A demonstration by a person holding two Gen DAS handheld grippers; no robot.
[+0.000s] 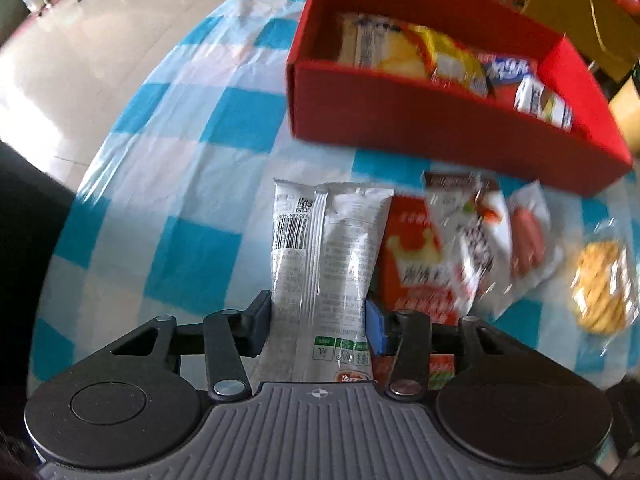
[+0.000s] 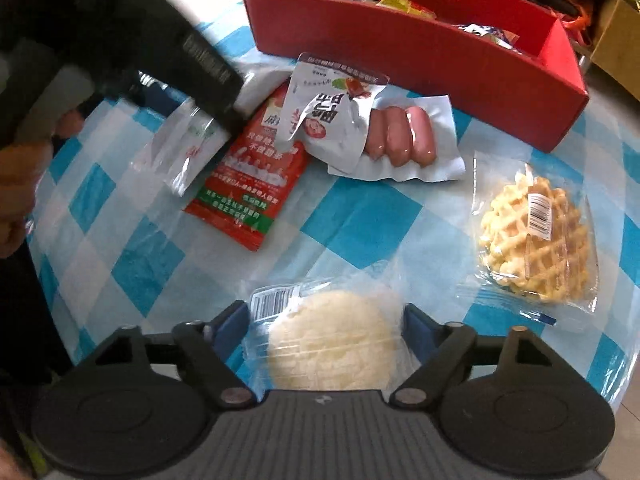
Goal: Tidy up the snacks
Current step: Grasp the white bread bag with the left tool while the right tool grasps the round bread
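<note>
My left gripper is shut on a white snack packet and holds it above the checked cloth, short of the red box, which holds several packets. In the right wrist view the left gripper's body covers that packet. My right gripper is open, its fingers either side of a round white bun in clear wrap on the table. Beside lie a red packet, a white packet, a sausage pack and a wrapped waffle.
The blue-and-white checked cloth covers the table. The red box stands at the far side. Beyond the table's left edge is tiled floor. Cardboard boxes and shelves stand in the background.
</note>
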